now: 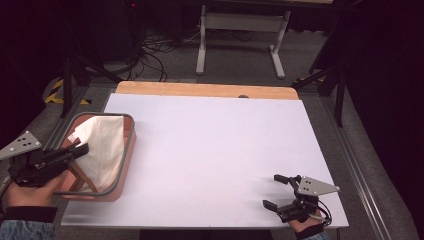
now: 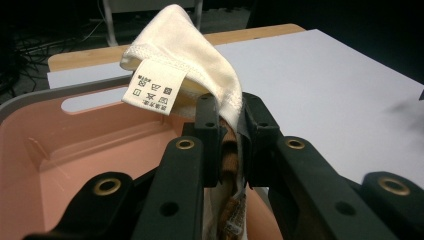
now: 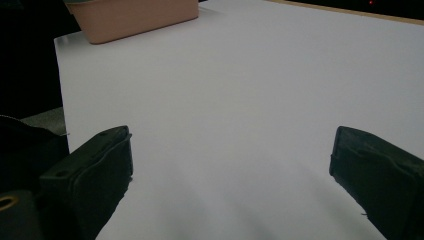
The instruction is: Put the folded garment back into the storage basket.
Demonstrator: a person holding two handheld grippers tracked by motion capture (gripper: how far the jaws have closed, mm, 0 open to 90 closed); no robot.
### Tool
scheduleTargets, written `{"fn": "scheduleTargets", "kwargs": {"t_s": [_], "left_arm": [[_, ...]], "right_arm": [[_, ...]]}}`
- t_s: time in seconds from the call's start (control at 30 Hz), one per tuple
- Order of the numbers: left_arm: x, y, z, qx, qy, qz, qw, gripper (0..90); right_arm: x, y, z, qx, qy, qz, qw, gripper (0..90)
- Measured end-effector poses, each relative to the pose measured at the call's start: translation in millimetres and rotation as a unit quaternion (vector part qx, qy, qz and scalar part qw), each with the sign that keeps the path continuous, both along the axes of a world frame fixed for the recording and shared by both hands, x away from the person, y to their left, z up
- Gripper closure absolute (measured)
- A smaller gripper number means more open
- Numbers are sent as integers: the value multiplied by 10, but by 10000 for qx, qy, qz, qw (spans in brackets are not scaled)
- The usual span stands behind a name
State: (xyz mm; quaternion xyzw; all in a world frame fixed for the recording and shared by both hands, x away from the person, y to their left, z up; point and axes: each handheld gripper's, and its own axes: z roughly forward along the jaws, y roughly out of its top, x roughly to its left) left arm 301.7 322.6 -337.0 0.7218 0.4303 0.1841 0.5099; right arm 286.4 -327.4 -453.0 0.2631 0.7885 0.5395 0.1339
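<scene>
Black jaws of the left gripper (image 2: 230, 135) are clenched on a cream cloth garment (image 2: 192, 52), held over the pink plastic basket (image 1: 127, 165). The lifting-out step is judged in hand; carrying toward the white tabletop (image 1: 215, 150) beside the basket is called for next. Well apart from the basket, the right gripper (image 1: 275, 191) is held released.

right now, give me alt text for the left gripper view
The left gripper is shut on a cream white cloth with a printed care label, lifting it over a pink plastic basket that stands on a white table sheet.
</scene>
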Motion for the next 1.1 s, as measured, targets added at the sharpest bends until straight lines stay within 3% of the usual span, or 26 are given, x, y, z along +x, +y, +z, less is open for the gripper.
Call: {"fn": "scheduleTargets", "kwargs": {"t_s": [0.37,0.8,1.1], "left_arm": [[71,-7,-51,-4,67,84,9999,804],[340,-43,-185,257,377,244,9987,801],[469,-31,-262,317,666,250,9970,801]], "right_arm": [[-2,0,0,-8,-1,-4,10000,42],[-6,-5,1,-13,0,-9,10000,42],[-7,-6,0,-20,-1,-16,10000,43]]}}
